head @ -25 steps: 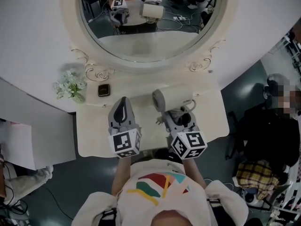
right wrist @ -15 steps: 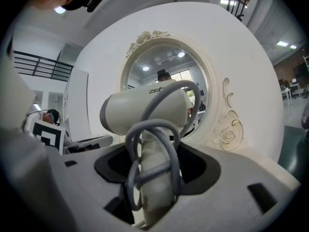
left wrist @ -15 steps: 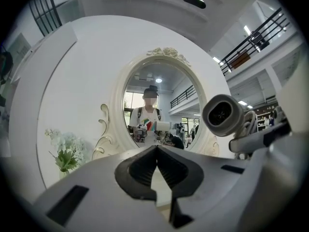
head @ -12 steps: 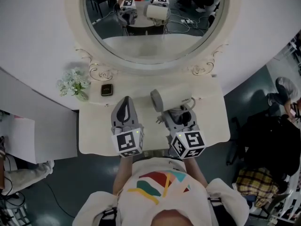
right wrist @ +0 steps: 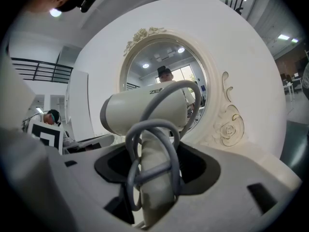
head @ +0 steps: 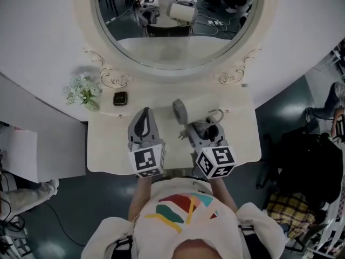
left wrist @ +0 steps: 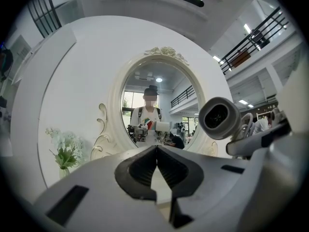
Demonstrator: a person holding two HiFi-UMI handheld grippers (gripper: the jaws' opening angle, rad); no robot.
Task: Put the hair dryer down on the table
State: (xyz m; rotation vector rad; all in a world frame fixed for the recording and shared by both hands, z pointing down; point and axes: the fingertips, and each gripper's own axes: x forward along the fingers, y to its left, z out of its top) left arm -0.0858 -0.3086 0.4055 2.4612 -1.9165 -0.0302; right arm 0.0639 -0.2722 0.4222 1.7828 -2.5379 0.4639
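Right claw [right wrist: 157, 178] clamped on the hair dryer [right wrist: 145, 112] by its handle, above the table [head: 108, 155]; left claw [left wrist: 157, 166] pinched together, empty.
The dryer looks like rigid, smooth plastic and top-heavy, its barrel riding over the grip. The handle seems the sound hold, though the grey cord [right wrist: 153, 124] looped round it may slip under the pads or snag on release. Farther back, a small vase [left wrist: 62, 172] holds pale flowers [left wrist: 65, 146] at the table's left rear corner, beside the mirror [head: 172, 47].
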